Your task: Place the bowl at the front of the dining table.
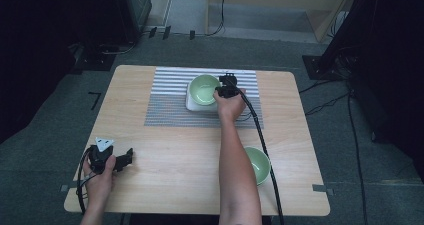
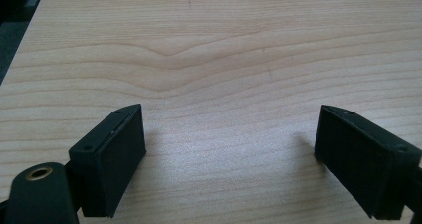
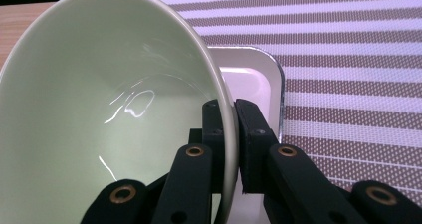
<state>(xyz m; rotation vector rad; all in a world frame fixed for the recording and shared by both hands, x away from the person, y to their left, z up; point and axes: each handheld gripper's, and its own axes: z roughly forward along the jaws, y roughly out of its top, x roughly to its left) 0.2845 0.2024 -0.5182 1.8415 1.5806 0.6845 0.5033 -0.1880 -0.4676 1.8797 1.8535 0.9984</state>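
Two pale green bowls are sitting on the wooden table [image 1: 170, 150]. One green bowl [image 1: 204, 89] is resting on a white square plate [image 1: 192, 103], which is lying on a striped placemat [image 1: 170, 92] toward the table's far edge. The right gripper [image 1: 227, 85] is gripping this bowl's rim on its right side; in the right gripper view, the black jaws are clamped on the bowl [image 3: 114, 109] wall, one inside and one outside, with the right gripper [image 3: 234, 139] reaching in from below. The white plate [image 3: 251, 77] is showing just behind the bowl there, and the placemat [image 3: 348, 59] is spreading beyond it. The person's right hand [image 1: 230, 105] is wrapping the gripper's handle, with a black cable [image 1: 262, 145] trailing back toward the near edge.

A second green bowl [image 1: 260, 164] is sitting near the near right corner, partly hidden by the forearm.

Near the left corner at the near edge, the left hand [image 1: 100, 177] is holding the left gripper [image 1: 127, 157] low over bare wood. In the left gripper view, the left gripper [image 2: 231, 149] is standing with its jaws spread wide and nothing between them.
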